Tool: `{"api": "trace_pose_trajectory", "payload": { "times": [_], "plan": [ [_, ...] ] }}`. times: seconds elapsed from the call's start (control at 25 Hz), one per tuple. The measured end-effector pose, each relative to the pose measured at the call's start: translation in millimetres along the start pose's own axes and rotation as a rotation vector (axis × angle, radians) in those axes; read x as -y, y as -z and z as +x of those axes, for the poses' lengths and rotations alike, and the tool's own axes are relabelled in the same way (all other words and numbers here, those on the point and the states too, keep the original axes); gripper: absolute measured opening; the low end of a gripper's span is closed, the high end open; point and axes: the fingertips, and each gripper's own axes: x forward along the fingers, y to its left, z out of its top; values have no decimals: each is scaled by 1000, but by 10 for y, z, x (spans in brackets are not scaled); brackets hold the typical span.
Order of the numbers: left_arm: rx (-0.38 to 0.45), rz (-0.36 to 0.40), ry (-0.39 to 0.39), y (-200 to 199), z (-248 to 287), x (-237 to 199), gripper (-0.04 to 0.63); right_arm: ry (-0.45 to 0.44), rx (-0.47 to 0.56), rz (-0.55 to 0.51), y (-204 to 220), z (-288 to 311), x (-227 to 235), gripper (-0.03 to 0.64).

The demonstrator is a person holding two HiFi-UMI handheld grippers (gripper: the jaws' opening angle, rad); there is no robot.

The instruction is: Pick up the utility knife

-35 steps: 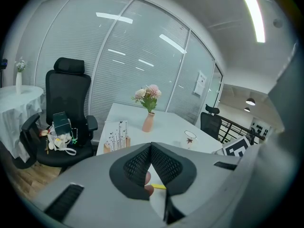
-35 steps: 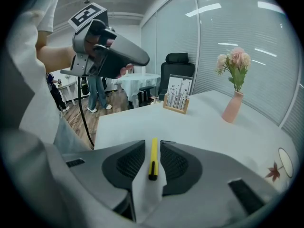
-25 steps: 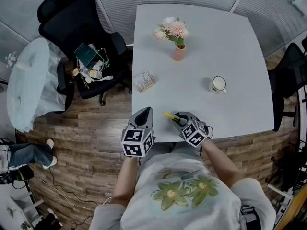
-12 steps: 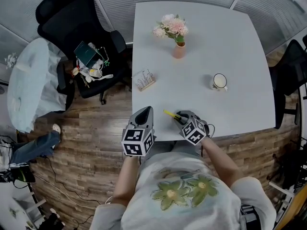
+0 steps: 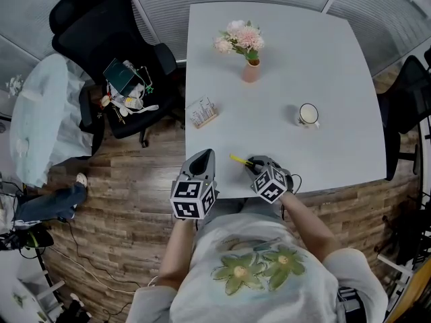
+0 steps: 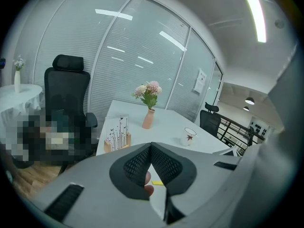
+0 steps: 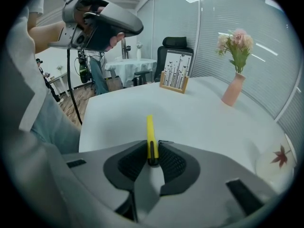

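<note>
On the white tabletop (image 5: 323, 59), near its front edge, the right gripper's (image 5: 253, 166) fingers have just been closing and pinch the yellow utility knife (image 7: 150, 136), apparently not yet lifted, while the left gripper (image 5: 205, 156) hovers alongside, fingers pressed together, empty.

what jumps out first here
The thin yellow utility knife near the white table's front edge, caught between the right gripper's fingers, which have just been closing on it. Next, the pink flowers in a salmon vase at the far side.
</note>
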Motion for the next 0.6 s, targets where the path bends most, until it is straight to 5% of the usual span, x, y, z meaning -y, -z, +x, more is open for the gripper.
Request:
{"api": "trace_pose_trajectory", "payload": {
  "times": [0.6],
  "plan": [
    [8,-14,-7,-16,-39,-43,5,6,-26,-41,-5,-3,-10,72]
  ]
}}
